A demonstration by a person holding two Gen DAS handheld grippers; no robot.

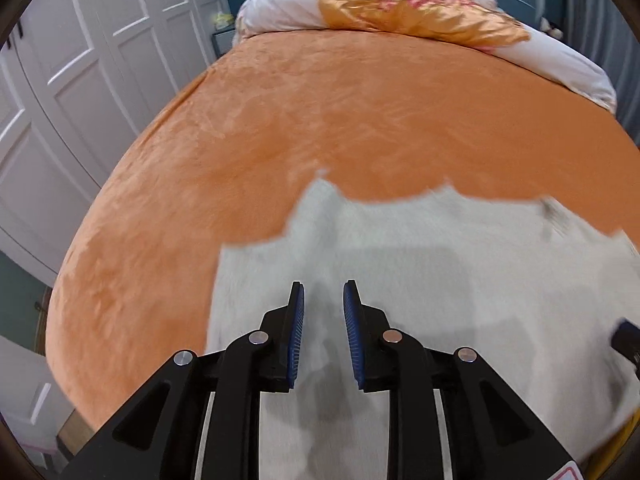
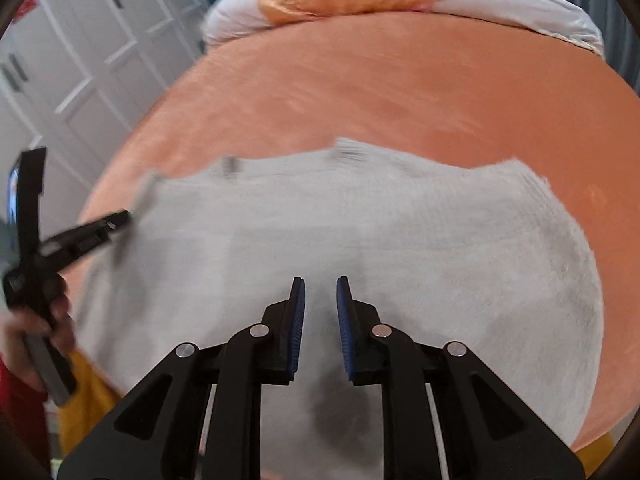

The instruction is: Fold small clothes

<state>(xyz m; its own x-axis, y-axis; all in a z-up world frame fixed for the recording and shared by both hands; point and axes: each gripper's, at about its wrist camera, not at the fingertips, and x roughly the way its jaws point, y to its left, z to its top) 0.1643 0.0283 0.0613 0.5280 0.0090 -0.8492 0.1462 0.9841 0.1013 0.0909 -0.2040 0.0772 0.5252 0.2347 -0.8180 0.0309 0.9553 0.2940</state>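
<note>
Broadly, the orange bed cover gives a wide, soft, flat working surface, which is probably why the garment is laid out here rather than held in the air. At the far end the bunched duvet sits pushed up against the headboard, leaving the near part of the bed free for folding. White wardrobe doors stand along the left of the bed.

The pale grey garment lies spread on the cover close to the near edge, directly under both tools. It looks mostly flat, with an uneven far edge, though motion blur hides the detail, so I cannot tell whether any fold is already in it. Flat and near the person suits a two-handed fold, since both sides are within reach.

The left gripper hovers over the left part of the cloth, its jaws parted by a moderate gap with nothing between them. The right gripper hangs above the middle of the cloth in the same way, slightly apart and empty. Neither appears to pinch fabric; my guess is that they are being positioned to take hold of an edge or corner.

A yellow item peeks out beside the near edge, below the person's left hand.
</note>
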